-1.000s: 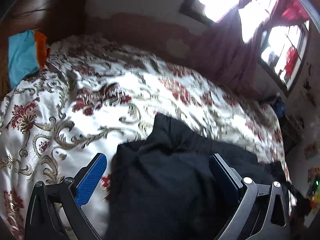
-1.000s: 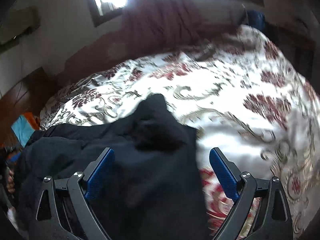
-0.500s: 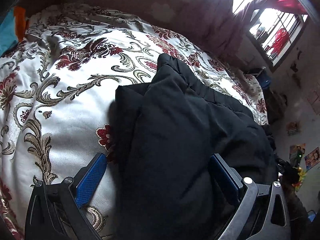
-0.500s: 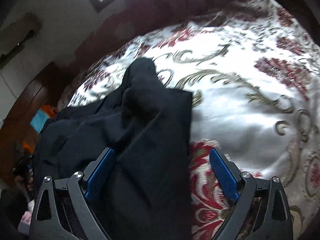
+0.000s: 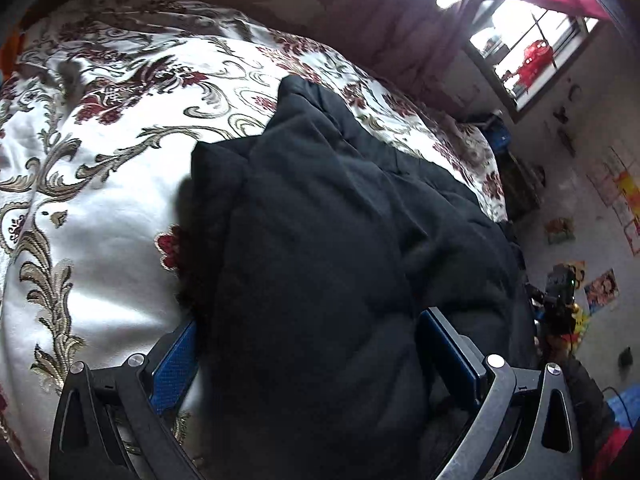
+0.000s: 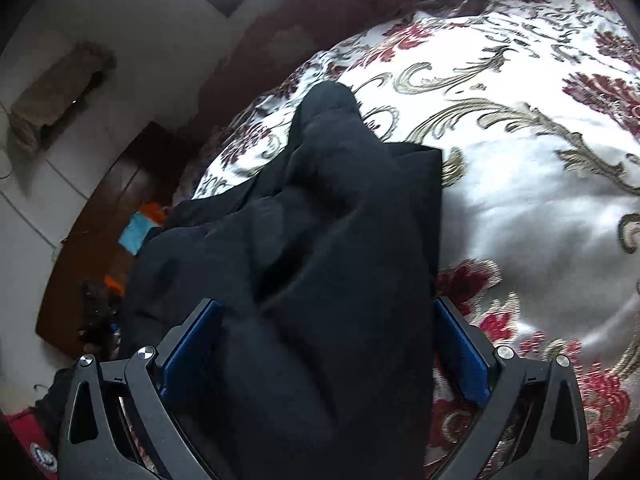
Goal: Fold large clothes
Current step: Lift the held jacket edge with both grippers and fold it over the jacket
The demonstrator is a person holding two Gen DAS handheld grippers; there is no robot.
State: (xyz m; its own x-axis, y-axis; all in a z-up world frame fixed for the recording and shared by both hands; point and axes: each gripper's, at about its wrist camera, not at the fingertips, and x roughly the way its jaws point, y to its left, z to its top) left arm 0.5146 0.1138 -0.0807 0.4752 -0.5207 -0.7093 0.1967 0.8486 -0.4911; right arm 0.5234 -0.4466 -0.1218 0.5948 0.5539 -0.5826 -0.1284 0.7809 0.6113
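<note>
A large black garment [image 5: 320, 240] lies bunched on a bed with a white, red and gold floral cover [image 5: 100, 200]. My left gripper [image 5: 312, 360] is open, its blue pads on either side of the garment's near end. The garment also fills the right wrist view [image 6: 320, 260], lying on the same bed cover [image 6: 540, 180]. My right gripper [image 6: 324, 352] is open too, with the cloth bulging between its spread fingers. A pointed corner of the garment reaches toward the far side of the bed.
A dark wooden headboard [image 6: 100, 220] with blue and orange cloth [image 6: 136, 232] stands at the bed's end. A barred window [image 5: 528, 48] and maroon curtain [image 5: 400, 32] are on the far wall. The floor by the bed holds posters and clutter [image 5: 580, 288].
Both grippers have moved forward and down over the garment, so it fills more of each view. The jaws stayed spread wide throughout.
</note>
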